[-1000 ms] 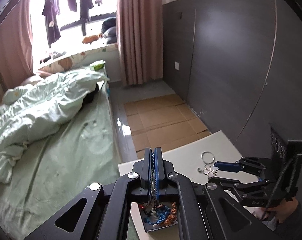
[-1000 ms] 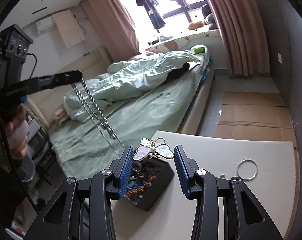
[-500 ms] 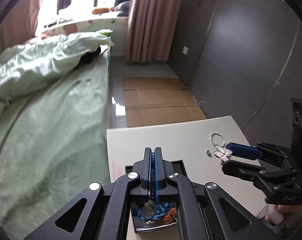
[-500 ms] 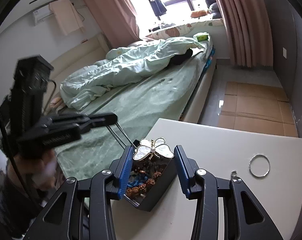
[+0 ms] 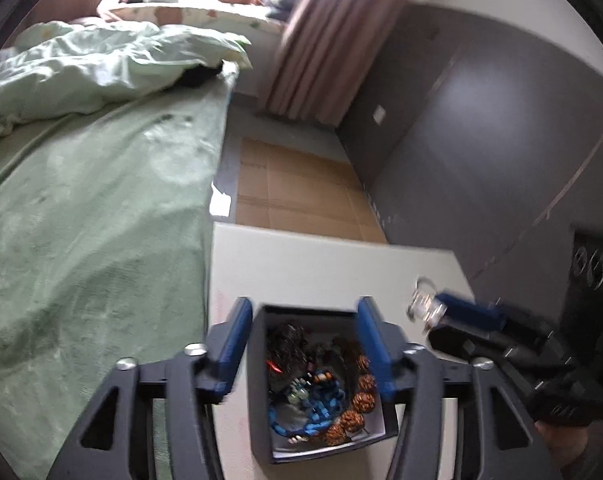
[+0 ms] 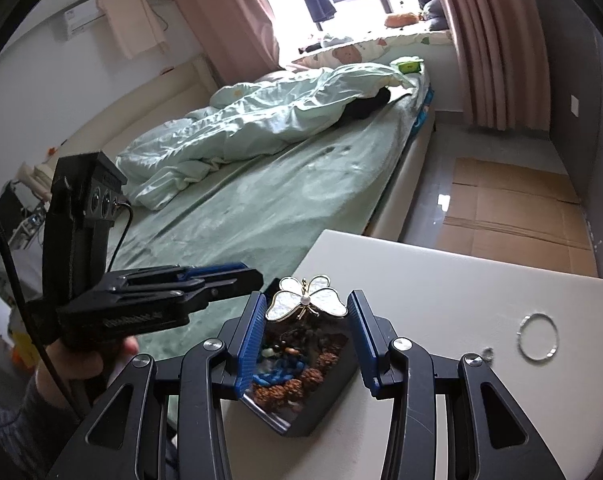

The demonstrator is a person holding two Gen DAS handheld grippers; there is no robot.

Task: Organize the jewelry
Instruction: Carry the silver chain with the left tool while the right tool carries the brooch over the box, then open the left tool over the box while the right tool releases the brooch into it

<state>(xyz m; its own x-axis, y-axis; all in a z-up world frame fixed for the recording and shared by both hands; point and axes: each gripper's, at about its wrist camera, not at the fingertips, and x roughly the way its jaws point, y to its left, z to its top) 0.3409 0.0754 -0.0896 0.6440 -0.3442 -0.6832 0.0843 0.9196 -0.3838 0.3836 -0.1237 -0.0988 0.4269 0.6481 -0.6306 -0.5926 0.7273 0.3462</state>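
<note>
- The box stands on the tabletop near the edge that faces the bed. It is dark, open-topped, and already holds a heap of jewelry: blue beads, brown beads and darker pieces I cannot make out.
- The left gripper hangs just over the box. Its fingers have just been opening and now stand apart, released, framing the box's two sides with nothing pinched between them.
- A chain hung from this gripper a second ago; it no longer does, so I judge it has dropped into the box, though I cannot pick it out in the heap.
- The right gripper hovers beside the box, its fingers clenched on a butterfly brooch with pearly wings. It is not yet in the box.
- Left on the tabletop, well apart from the box: a silver ring and a small bit beside it, too small to name.
- The task looks well along: most pieces are in the box; the brooch, the ring and the small bit remain.
- Beyond the tabletop lie the floor and flattened cardboard.
</note>
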